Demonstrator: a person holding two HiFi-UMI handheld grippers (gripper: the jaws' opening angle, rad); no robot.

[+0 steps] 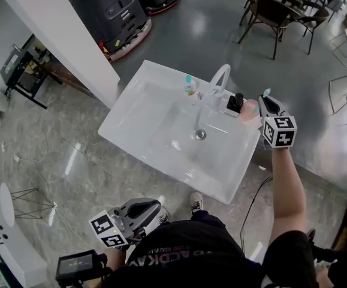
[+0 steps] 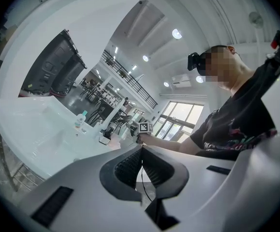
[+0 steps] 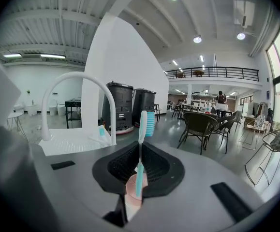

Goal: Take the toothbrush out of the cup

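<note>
White sink (image 1: 129, 120) with curved faucet (image 1: 220, 72), small bottle (image 1: 189, 86) beside

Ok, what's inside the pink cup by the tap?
Only the teal toothbrush, its lower end dipping into the pink cup while the right gripper clamps its handle. The cup's bottom is covered by the jaws.

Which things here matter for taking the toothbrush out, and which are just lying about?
For the job:
toothbrush
cup
right gripper, shut on the toothbrush

Lying about:
sink
faucet
bottle
chairs
left gripper, shut, empty
</note>
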